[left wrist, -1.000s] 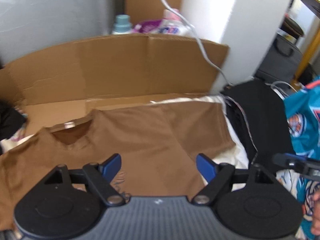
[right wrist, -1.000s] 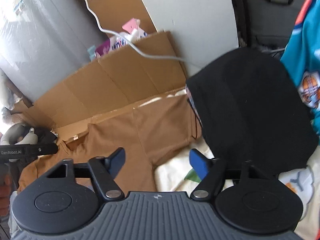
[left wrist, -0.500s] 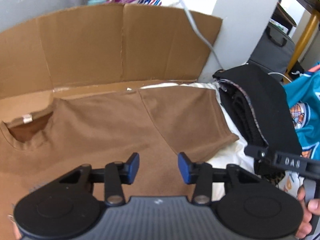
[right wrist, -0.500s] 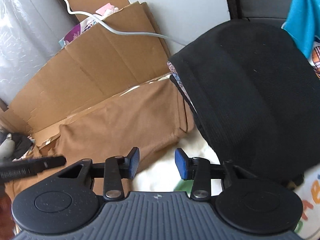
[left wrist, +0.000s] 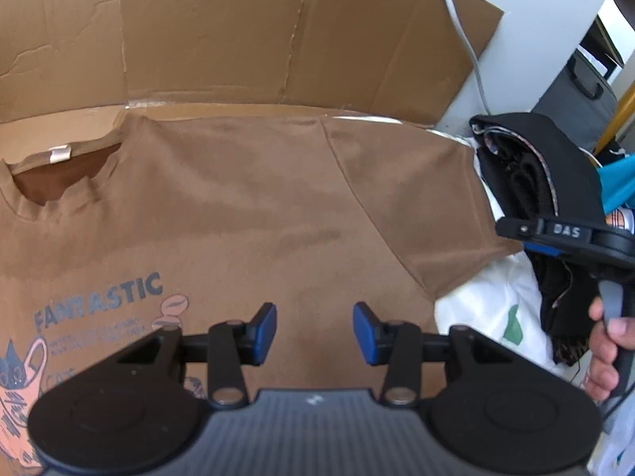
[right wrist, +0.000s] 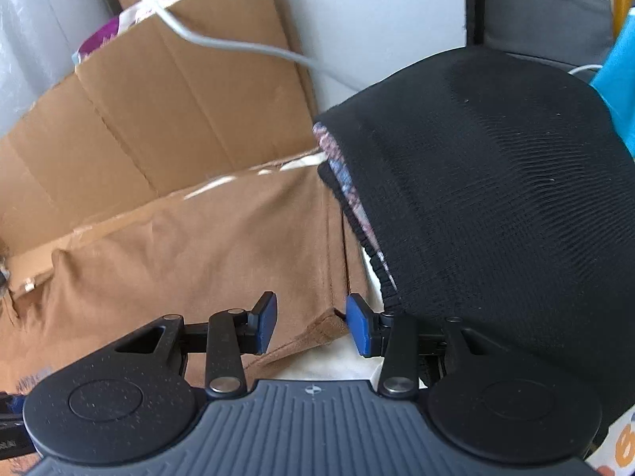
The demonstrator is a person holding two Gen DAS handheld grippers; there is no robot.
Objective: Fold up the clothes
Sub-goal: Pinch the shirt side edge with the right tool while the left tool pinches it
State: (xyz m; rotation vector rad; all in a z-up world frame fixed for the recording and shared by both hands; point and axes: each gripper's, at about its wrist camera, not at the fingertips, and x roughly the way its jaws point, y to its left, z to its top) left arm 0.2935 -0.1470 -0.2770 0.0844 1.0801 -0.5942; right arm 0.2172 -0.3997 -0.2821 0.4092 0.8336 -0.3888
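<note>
Brown T-shirt [left wrist: 246, 214] lies flat, chest print at near left, collar at far left, cardboard [left wrist: 246, 31] behind. Left gripper [left wrist: 314, 333] hovers over its chest, jaws parted, empty. Right gripper [right wrist: 310, 324], parted, straddles the sleeve [right wrist: 317, 329] hem corner beside a black garment [right wrist: 496, 198].

T-shirt [left wrist: 246, 206] before cardboard [left wrist: 246, 31], sweater [left wrist: 555, 166] right

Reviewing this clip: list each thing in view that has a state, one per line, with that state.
Brown T-shirt: spread flat, print up, not yet folded.
Sleeve: lying out flat, its corner between the right gripper's fingers.
Left gripper: open, over the shirt, holding nothing.
Right gripper: open, at the sleeve hem.
Black garment: folded, beside the sleeve.
Cardboard: flattened, propped upright behind the shirt.
</note>
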